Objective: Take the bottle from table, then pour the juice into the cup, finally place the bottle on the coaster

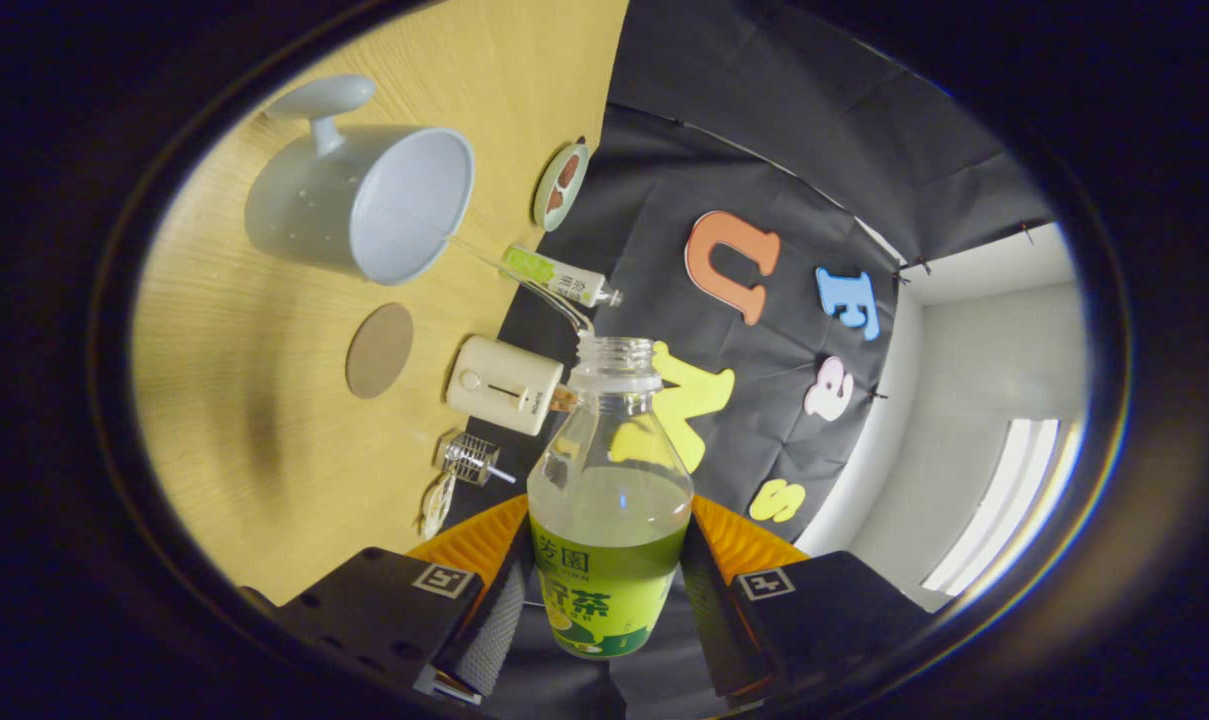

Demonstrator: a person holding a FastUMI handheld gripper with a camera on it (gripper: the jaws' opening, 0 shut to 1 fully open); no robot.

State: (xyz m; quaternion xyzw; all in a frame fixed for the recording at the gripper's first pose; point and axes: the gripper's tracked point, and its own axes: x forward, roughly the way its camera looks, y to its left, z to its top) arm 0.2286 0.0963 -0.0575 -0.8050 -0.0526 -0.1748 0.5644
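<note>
The pale cup [364,200] opens toward the bottle's mouth, with the round coaster [380,350] on the wooden table [264,420] beside it. A thin stream [524,280] runs from the uncapped bottle [609,500] into the cup. The gripper [604,600] clamps the bottle's labelled body between both fingers, its long axis running straight ahead of them.
</note>
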